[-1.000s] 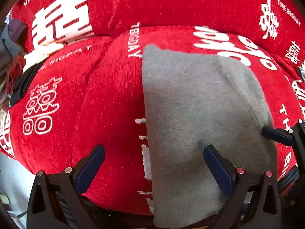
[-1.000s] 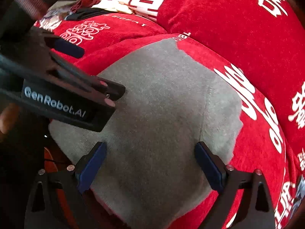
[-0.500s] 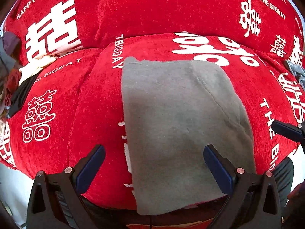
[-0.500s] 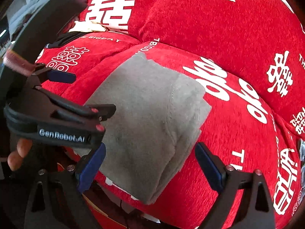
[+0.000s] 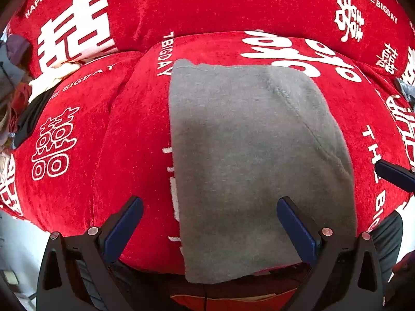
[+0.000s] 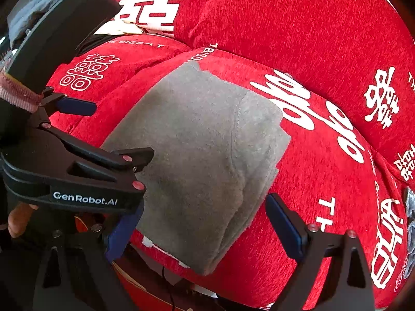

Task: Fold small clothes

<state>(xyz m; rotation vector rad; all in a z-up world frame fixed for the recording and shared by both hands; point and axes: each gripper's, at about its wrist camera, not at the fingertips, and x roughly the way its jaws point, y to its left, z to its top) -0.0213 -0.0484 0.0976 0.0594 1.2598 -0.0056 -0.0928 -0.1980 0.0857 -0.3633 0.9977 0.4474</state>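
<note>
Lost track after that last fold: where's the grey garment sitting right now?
The grey garment lies folded on the red seat cushion, central in both wrist views, below both open grippers, its near edge overhanging the cushion's front.

grey garment (image 5: pixel 249 160) | folded into flat rectangle, layered edges right | lying on red cushion (image 5: pixel 129 155)

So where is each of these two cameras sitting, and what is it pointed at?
Left wrist: rides the left gripper, looking down its open fingers at the folded grey garment on the red cushion.
Right wrist: rides the right gripper, open, facing the same garment; the left gripper and a hand show at left.
Shared: garment, cushion.
</note>
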